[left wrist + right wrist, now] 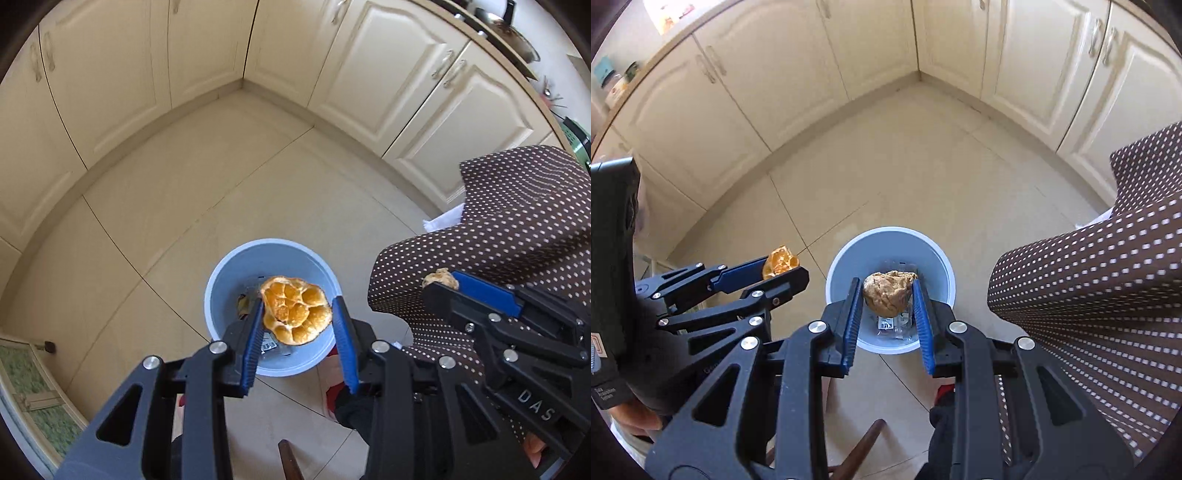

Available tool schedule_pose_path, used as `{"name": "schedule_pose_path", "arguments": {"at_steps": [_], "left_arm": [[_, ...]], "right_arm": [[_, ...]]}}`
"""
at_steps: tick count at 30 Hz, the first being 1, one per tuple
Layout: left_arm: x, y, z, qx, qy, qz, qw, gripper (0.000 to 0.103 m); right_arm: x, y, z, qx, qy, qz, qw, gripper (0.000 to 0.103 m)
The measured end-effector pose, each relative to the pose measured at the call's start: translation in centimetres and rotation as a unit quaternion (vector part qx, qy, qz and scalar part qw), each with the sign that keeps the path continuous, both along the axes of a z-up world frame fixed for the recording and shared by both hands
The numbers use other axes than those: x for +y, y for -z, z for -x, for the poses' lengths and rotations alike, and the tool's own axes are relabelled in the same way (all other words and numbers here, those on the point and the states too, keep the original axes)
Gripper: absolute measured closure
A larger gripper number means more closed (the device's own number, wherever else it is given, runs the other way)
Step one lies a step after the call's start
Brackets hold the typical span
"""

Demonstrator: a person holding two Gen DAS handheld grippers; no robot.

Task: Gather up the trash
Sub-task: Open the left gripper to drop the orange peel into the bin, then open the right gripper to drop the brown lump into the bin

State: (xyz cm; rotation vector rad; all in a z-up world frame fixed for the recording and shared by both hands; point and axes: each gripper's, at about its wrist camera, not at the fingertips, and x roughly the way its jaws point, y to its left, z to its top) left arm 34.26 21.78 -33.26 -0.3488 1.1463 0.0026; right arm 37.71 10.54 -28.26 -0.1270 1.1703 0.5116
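Observation:
My left gripper [297, 307] is shut on a flattened orange peel [295, 312], held above a pale blue bin [221, 273] on the floor. My right gripper [885, 284] is shut on a brown crumbly lump [888, 297] over the same bin [839, 258]. Each gripper shows in the other's view. The right gripper [443, 287] is at the right with its lump [441, 277], and the left gripper [788, 268] is at the left with its peel [780, 261]. Clear wrappers [894, 326] lie at the bottom of the bin.
Cream cabinet doors [207, 48] meet in a corner behind the beige tiled floor [229, 177]. A brown polka-dot cloth [517, 221] hangs at the right. A dark wooden leg [860, 450] is near the bottom edge. A green mat [26, 373] lies at the far left.

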Motion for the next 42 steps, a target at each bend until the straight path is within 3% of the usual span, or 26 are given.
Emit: {"name": "schedule_pose_path", "arguments": {"at_steps": [6,9,10,24,42], "left_arm": [[0.9,2.4,-1.1,-0.002,-0.007,0.017,0.9998,0.066],[1.4,3.0,-1.1,-0.005,-0.020,0.023,0.9995,0.042],[1.6,3.2,-1.4,-0.003,-0.026,0.018,0.9995,0.040],[2.1,3.9,-1.3,0.012,-0.041,0.015,0.9990,0.040],[3.0,3.9,-1.0,0.010,-0.053,0.011,0.9985,0.039]], "right_arm": [[0.3,2.5,-1.4,0.002,0.021,0.002,1.000,0.076],[0.4,3.4,-1.6,0.006,0.026,0.002,1.000,0.076],[0.2,3.6,-1.6,0.007,0.028,0.002,1.000,0.076],[1.0,5.3,-2.0,0.019,0.025,0.002,0.999,0.076],[1.4,4.8,-2.2,0.005,0.033,-0.007,0.999,0.072]]}}
